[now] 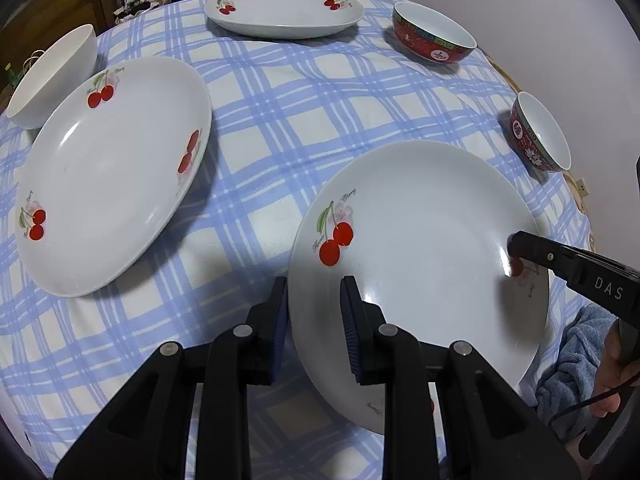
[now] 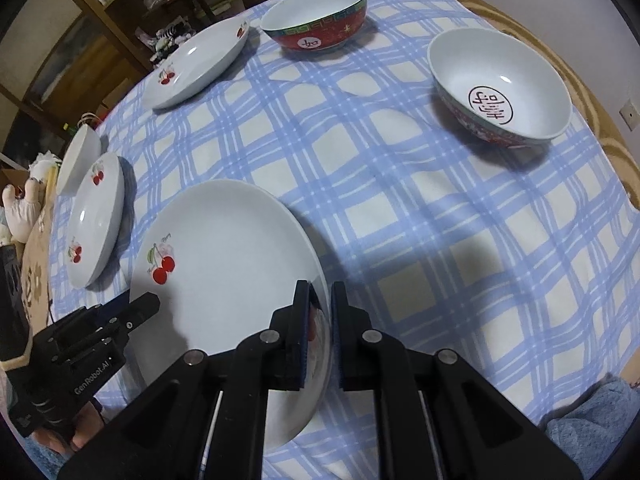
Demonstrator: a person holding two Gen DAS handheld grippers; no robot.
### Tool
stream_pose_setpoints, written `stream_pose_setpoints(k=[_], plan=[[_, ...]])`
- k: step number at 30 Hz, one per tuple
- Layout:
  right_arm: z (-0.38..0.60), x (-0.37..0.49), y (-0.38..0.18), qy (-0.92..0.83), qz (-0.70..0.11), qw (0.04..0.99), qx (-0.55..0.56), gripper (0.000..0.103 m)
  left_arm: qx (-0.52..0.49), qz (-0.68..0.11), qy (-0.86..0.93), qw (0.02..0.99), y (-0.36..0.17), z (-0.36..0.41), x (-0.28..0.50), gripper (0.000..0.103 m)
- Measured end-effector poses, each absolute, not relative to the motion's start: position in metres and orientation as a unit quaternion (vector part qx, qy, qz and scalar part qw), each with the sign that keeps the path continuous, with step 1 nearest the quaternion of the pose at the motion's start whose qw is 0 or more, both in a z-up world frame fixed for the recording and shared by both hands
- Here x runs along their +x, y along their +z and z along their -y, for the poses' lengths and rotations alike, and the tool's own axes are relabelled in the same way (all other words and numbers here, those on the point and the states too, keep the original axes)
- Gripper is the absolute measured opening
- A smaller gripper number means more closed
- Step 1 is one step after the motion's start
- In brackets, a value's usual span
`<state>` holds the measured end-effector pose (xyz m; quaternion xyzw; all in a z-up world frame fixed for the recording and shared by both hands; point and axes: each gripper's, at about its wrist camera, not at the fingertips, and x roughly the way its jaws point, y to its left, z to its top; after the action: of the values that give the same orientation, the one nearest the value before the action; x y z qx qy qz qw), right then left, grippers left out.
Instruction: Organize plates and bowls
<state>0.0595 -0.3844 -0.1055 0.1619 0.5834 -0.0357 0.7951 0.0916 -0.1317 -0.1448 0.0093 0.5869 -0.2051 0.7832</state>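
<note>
A white cherry-print plate (image 1: 424, 248) lies near me on the blue checked cloth; it also shows in the right wrist view (image 2: 224, 264). My left gripper (image 1: 314, 304) straddles its left rim, fingers apart, one inside and one outside. My right gripper (image 2: 320, 312) is shut on the plate's right rim; it shows in the left wrist view (image 1: 516, 252). A second cherry plate (image 1: 116, 172) lies left, a third (image 1: 284, 8) at the back. Two red bowls (image 1: 436, 36) (image 1: 540, 132) stand right, a white bowl (image 1: 52, 76) far left.
The round table's edge (image 2: 608, 148) curves close behind the right red bowl (image 2: 500, 88). A blue towel (image 1: 576, 360) lies at the near right. Shelves and clutter (image 2: 160, 0) stand beyond the table's far side.
</note>
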Motion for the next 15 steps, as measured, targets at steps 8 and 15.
stream_pose_setpoints(k=[8, 15], plan=[[0.387, 0.059, -0.097, -0.037, -0.576, 0.800, 0.160, 0.011, 0.021, -0.593, -0.196, 0.781, -0.147, 0.132, 0.090, 0.024], [0.392, 0.056, -0.081, -0.016, -0.549, 0.815, 0.187, 0.011, 0.015, -0.579, -0.181, 0.795, -0.125, 0.116, 0.086, 0.026]])
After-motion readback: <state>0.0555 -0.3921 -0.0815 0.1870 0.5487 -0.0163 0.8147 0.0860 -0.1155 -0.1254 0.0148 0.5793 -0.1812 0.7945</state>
